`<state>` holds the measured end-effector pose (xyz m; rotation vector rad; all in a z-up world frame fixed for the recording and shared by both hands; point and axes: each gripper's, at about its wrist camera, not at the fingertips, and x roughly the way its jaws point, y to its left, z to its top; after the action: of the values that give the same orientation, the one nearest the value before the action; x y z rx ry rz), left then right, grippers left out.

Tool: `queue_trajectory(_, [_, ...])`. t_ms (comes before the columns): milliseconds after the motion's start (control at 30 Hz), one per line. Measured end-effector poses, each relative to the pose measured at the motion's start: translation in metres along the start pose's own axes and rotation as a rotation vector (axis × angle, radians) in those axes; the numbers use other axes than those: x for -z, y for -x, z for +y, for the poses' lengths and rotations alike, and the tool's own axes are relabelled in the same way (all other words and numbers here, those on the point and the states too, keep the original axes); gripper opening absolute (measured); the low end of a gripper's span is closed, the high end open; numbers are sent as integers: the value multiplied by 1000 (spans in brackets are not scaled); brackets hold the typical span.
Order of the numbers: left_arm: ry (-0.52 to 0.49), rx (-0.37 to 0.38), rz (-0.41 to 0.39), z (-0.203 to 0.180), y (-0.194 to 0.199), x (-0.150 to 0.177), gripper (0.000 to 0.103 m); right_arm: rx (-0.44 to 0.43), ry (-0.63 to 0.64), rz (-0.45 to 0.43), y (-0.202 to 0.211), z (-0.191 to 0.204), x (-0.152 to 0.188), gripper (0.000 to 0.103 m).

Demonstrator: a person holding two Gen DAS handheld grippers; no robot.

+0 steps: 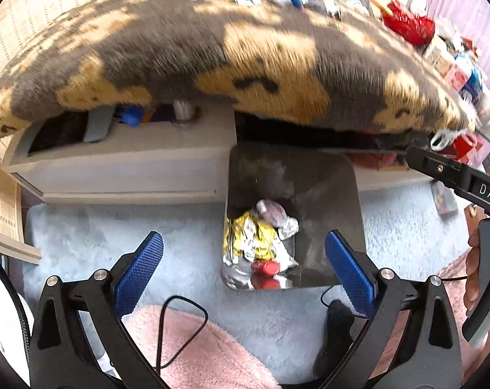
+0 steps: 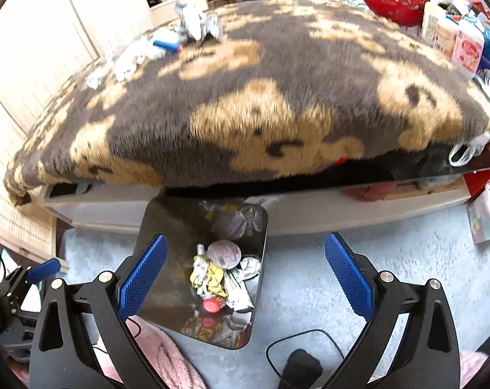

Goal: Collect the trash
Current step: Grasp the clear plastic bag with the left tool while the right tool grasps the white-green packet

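Left gripper [image 1: 245,265]: blue ribbed pads spread wide, nothing between them. It hangs above the pale blue shaggy rug [image 1: 99,236], looking down into the shiny dark metal trash bin with rounded corners [image 1: 335,188].

Right gripper [image 2: 246,269]: pads likewise wide apart, gripping nothing. It sits over the same bin [image 2: 167,223], which stands on the rug [image 2: 309,275] right against the front of a low white cabinet [image 2: 309,217].

Trash in the bin: a crumpled yellow-and-white foil wrapper [image 1: 254,236], a round white lid with red print [image 1: 272,210], a small red cap [image 1: 266,267], and silver foil scraps [image 1: 288,227]. From the right wrist view the same wrapper [image 2: 209,278], lid [image 2: 223,253] and cap [image 2: 212,304] lie in 1 heap at the bottom, mirrored in the bin walls.

More loose trash: crumpled white and silver wrappers [image 2: 196,24] with a blue-ended item [image 2: 167,44], lying on the far part of the grey and tan plush blanket [image 2: 245,97] that covers the surface above the cabinet.

A red mesh basket [image 2: 395,0] and cartons [image 2: 468,48] crowd the blanket's far right edge. A pink fluffy fabric [image 1: 193,350] and a black cable [image 1: 180,317] lie in the near foreground.

In the left wrist view, the right gripper's black body [image 1: 455,175] enters from the right edge, a hand [image 1: 474,272] on its handle.
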<state>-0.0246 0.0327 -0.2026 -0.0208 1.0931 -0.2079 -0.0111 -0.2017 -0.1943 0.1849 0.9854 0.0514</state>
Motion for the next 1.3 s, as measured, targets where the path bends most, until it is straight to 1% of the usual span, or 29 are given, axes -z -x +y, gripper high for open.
queue_trajectory(167, [29, 9, -45, 13, 21, -19, 95, 20, 24, -48, 16, 8, -22, 98])
queue_trajectory(300, [47, 0, -66, 21, 28, -40, 95, 11, 39, -76, 20, 14, -44, 98])
queue_trajectory(400, [40, -20, -82, 26, 30, -60, 95, 0, 48, -80, 17, 19, -58, 98])
queue_trajectory(500, [42, -27, -108, 33, 34, -85, 95, -11, 41, -110, 15, 21, -79, 98])
queue_trajectory(600, [39, -43, -137, 39, 36, -108, 95, -31, 33, -146, 11, 23, -109, 96])
queue_trajectory(633, [35, -56, -145, 40, 35, -120, 95, -34, 33, -153, 9, 24, -117, 96])
queue_trajectory(733, [33, -59, -163, 44, 32, -146, 93, -56, 44, -163, 0, 31, -144, 85])
queue_trajectory(767, [38, -51, -169, 44, 30, -155, 92, -61, 52, -159, -6, 34, -153, 77])
queue_trajectory(800, [43, -36, -175, 45, 29, -166, 86, -66, 58, -156, -9, 37, -159, 68])
queue_trajectory(833, [46, -28, -177, 45, 27, -173, 79, -76, 65, -154, -14, 40, -168, 65])
queue_trajectory(900, [50, -14, -181, 46, 23, -189, 72, -91, 74, -170, -18, 46, -182, 57])
queue_trajectory(1000, [43, -11, -192, 44, 17, -211, 66, -103, 99, -182, -23, 56, -199, 52])
queue_trajectory(1067, [42, -5, -195, 45, 13, -224, 63, -102, 113, -185, -27, 61, -206, 52])
queue_trajectory(1167, [29, 3, -190, 41, 4, -237, 62, -110, 126, -185, -32, 66, -216, 52])
queue_trajectory(1300, [8, 11, -162, 33, -14, -250, 64, -110, 134, -175, -44, 69, -225, 52])
